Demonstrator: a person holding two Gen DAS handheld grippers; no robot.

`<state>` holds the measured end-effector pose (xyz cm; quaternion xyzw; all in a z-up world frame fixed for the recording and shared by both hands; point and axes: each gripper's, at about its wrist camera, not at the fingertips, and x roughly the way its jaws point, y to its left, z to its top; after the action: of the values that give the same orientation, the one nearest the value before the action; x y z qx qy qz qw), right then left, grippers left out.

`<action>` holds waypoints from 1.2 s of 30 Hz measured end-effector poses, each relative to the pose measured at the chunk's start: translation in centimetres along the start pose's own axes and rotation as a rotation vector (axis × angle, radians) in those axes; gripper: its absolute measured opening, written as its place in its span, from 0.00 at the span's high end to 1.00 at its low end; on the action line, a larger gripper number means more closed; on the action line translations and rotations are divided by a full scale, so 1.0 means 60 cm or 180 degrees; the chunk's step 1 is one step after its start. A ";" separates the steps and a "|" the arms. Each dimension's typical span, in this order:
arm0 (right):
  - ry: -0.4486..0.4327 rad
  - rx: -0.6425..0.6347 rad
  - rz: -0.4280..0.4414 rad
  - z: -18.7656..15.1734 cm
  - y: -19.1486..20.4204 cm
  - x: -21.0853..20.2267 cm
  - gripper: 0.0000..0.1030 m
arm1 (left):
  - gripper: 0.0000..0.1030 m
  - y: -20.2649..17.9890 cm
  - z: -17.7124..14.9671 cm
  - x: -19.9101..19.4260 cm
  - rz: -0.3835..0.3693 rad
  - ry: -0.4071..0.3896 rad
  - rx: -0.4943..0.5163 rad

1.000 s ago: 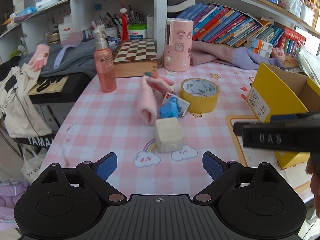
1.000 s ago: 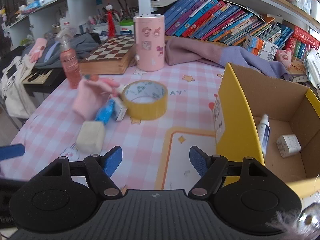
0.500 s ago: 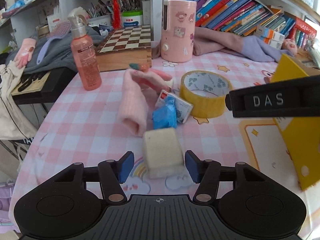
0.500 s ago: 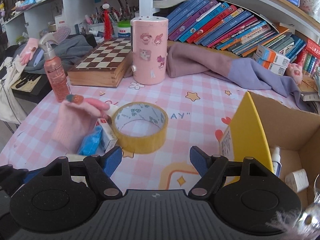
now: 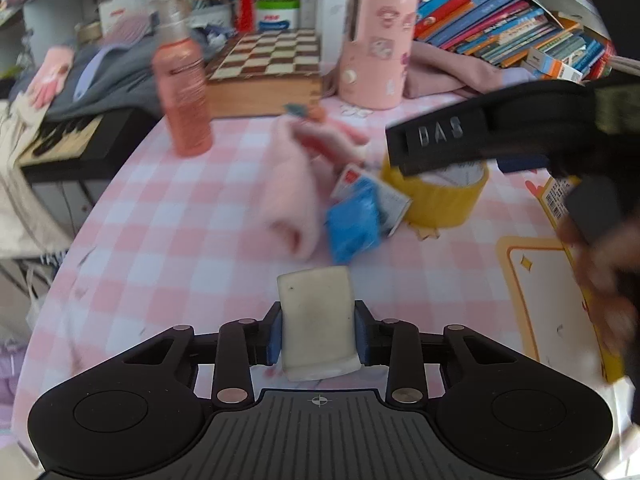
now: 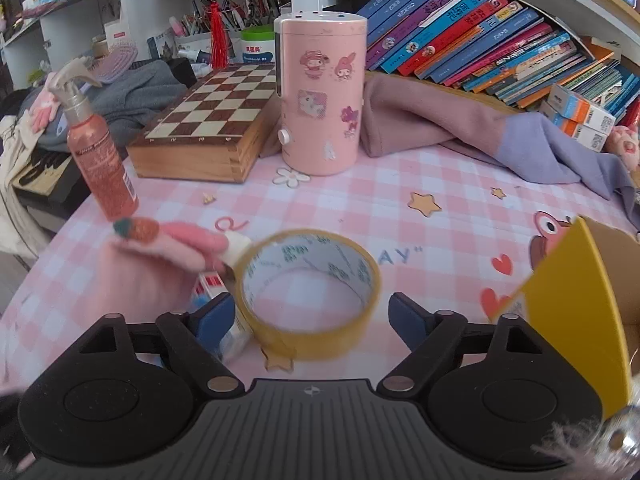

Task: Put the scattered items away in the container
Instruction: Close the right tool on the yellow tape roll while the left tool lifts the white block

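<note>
Beside the tape roll [image 6: 310,294], the left gripper [image 5: 316,332] is clamping a white block [image 5: 316,320]; the right gripper [image 6: 310,314] is straddling it, fingers spread.

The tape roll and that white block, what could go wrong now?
The right gripper is open around the tape roll, but its left jaw touches the small carton, so closing may nudge it. The left gripper pinches the white block near its lower end; it might tip or slip when lifted.
</note>
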<state>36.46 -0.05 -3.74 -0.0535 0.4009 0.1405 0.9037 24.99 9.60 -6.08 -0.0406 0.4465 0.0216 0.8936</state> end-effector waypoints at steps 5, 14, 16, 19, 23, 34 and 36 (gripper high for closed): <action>-0.0034 -0.0059 -0.0179 0.013 0.015 0.034 0.13 | 0.69 0.017 -0.010 -0.013 0.0002 0.0062 -0.0026; 0.0014 -0.0126 -0.0512 0.019 0.003 0.066 0.09 | 0.68 0.022 -0.014 -0.016 -0.0030 0.0057 -0.0007; 0.0071 -0.0039 -0.0571 0.012 -0.009 0.070 0.06 | 0.68 0.022 -0.014 -0.016 -0.0032 0.0051 -0.0006; 0.0149 0.0085 -0.0517 0.003 -0.024 0.077 0.09 | 0.68 0.019 -0.015 -0.015 -0.0026 0.0045 0.0029; 0.0218 0.0125 -0.0399 -0.001 -0.025 0.071 0.21 | 0.69 0.022 -0.014 -0.012 -0.0065 0.0048 0.0032; -0.0213 0.0019 -0.0245 -0.021 -0.031 -0.069 0.21 | 0.73 0.030 0.007 -0.077 -0.0261 -0.0308 -0.0214; -0.0283 0.0031 -0.0199 -0.029 -0.037 -0.104 0.21 | 0.73 0.029 0.011 -0.095 -0.0322 -0.0404 -0.0250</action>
<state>31.90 -3.86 -0.34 -0.0553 0.3592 0.1125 0.9248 21.96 11.38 -1.22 -0.0967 0.3851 -0.0035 0.9178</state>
